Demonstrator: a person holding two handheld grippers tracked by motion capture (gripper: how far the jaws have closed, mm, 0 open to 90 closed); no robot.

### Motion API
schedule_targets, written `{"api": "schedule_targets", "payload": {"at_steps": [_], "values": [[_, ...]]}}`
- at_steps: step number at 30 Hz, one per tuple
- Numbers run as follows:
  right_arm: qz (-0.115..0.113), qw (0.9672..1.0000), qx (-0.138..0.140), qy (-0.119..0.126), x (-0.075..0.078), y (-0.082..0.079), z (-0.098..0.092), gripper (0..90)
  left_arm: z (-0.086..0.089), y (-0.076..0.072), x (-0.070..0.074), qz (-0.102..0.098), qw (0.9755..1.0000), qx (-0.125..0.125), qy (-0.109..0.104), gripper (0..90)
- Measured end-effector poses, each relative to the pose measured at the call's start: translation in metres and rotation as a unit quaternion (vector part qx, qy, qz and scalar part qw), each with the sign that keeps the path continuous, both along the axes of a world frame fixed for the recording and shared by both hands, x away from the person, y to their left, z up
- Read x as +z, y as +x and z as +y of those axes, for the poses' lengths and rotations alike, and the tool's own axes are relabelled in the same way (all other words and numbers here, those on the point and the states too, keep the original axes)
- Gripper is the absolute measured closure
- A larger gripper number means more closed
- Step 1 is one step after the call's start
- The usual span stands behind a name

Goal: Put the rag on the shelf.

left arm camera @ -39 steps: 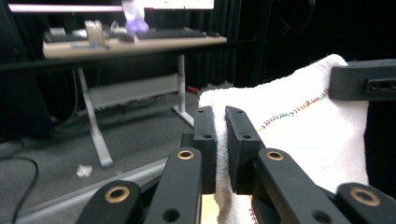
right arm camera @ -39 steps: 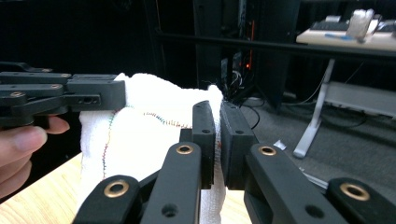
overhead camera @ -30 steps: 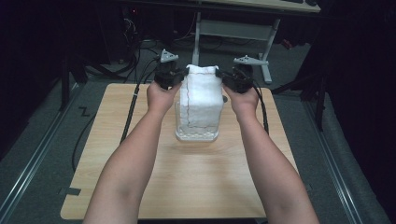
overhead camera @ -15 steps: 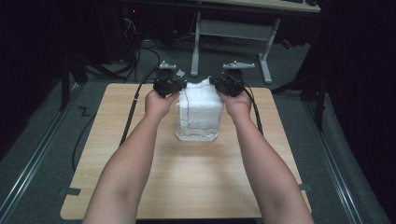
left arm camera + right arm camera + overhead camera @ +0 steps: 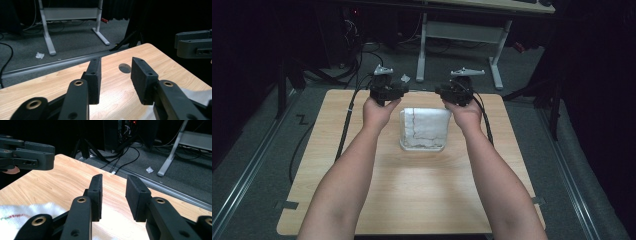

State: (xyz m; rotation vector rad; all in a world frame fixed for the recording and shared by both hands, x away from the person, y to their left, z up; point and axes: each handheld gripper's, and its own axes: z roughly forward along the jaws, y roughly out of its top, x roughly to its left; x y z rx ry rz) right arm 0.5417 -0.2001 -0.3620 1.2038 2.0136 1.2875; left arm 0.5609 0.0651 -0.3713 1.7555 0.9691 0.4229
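A white towel (image 5: pixel 424 129) with a thin dark and red line on it lies folded flat on the wooden table (image 5: pixel 412 200), near its far middle. My left gripper (image 5: pixel 393 91) hovers just beyond the towel's far left corner. Its jaws have just been opening and stand apart with nothing between them (image 5: pixel 116 67). My right gripper (image 5: pixel 451 91) sits beyond the far right corner. It has also just been opening and is empty (image 5: pixel 113 185). The towel's edge (image 5: pixel 27 216) shows low in the right gripper view.
A white desk frame (image 5: pixel 462 35) and several cables (image 5: pixel 357 55) stand on the grey floor beyond the table's far edge. A scrap of paper (image 5: pixel 405 78) lies there. A dark round mark (image 5: pixel 124 68) is on the tabletop ahead of the left jaws.
A second ago both grippers held the towel upright by its top edge. Now it lies flat and folded on the table, and both grippers have opened and drawn off it.
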Motion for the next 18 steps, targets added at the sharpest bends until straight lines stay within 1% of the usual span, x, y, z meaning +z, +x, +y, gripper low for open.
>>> {"api": "schedule_targets", "payload": {"at_steps": [3,5,6,7,8,9,11,12,14,15,16,18], "values": [[0.001,1.0000,-0.002,-0.003,0.000,-0.002,0.000,66.6,0.002,-0.005,0.001,-0.002,1.0000,0.006,0.001,58.5],[-0.001,1.0000,-0.001,-0.006,0.000,-0.005,-0.001,65.8,0.002,-0.008,0.002,-0.003,0.9999,0.009,0.006,57.0],[-0.001,1.0000,-0.001,-0.006,0.000,-0.005,-0.001,65.8,0.002,-0.011,0.003,-0.006,0.9999,0.008,0.010,57.0],[-0.003,1.0000,-0.001,-0.008,0.000,-0.008,-0.002,64.4,0.003,-0.015,0.005,-0.012,0.9998,0.007,0.016,56.2],[-0.003,1.0000,-0.001,-0.008,0.000,-0.008,-0.002,64.4,0.003,-0.015,0.005,-0.012,0.9998,0.007,0.016,55.8],[-0.004,1.0000,-0.001,-0.007,0.000,-0.010,-0.002,63.9,0.003,-0.020,0.007,-0.020,0.9996,0.007,0.017,55.8],[-0.004,0.9999,0.002,-0.010,0.002,-0.015,-0.002,61.1,0.005,-0.023,0.009,-0.021,0.9997,0.004,0.015,55.0],[-0.006,0.9999,0.003,-0.008,0.003,-0.017,-0.002,60.1,0.007,-0.026,0.010,-0.020,0.9997,0.004,0.013,55.0],[-0.009,0.9999,0.005,0.003,0.005,-0.024,-0.004,56.5,0.012,-0.030,0.012,-0.019,0.9998,0.008,0.002,55.0],[-0.022,0.9997,0.009,0.001,0.007,-0.032,-0.005,53.0,0.015,-0.034,0.013,-0.020,0.9998,0.005,-0.003,53.3],[-0.022,0.9997,0.009,0.001,0.007,-0.032,-0.005,53.0,0.016,-0.037,0.013,-0.023,0.9997,0.003,0.001,53.3],[-0.031,0.9995,0.006,-0.008,0.006,-0.041,-0.006,49.8,0.019,-0.044,0.011,-0.022,0.9996,0.002,0.015,52.0]]}}
